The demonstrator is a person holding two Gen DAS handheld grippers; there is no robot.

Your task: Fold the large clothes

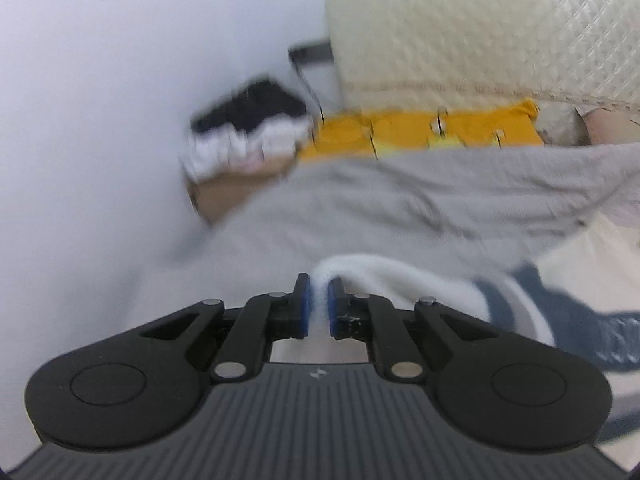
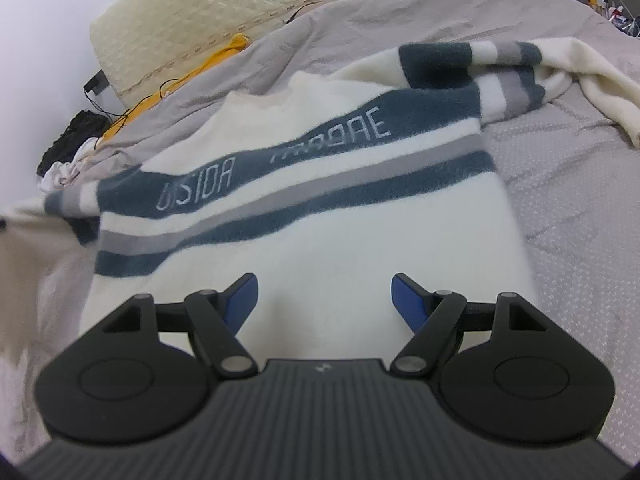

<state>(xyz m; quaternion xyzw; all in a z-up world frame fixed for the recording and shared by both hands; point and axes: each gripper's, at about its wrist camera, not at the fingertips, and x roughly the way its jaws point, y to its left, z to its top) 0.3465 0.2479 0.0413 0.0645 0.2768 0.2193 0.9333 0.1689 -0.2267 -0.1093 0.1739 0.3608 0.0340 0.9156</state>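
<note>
A cream sweater (image 2: 320, 216) with dark teal and grey stripes and lettering lies spread on a grey bedspread (image 2: 560, 184). Its right sleeve (image 2: 520, 64) lies folded toward the far right. My right gripper (image 2: 324, 296) is open and empty, just above the sweater's plain lower part. My left gripper (image 1: 319, 304) is shut on a white edge of the sweater (image 1: 360, 276), lifted above the bed; the striped part (image 1: 560, 316) trails to the right. The left wrist view is blurred.
A quilted cream headboard (image 2: 240, 8) stands at the far side. A yellow cloth (image 1: 420, 132) and a black and white pile of clothes (image 1: 248, 128) lie by the wall, with black cables (image 2: 120, 100). Small items (image 2: 608, 8) sit at the far right.
</note>
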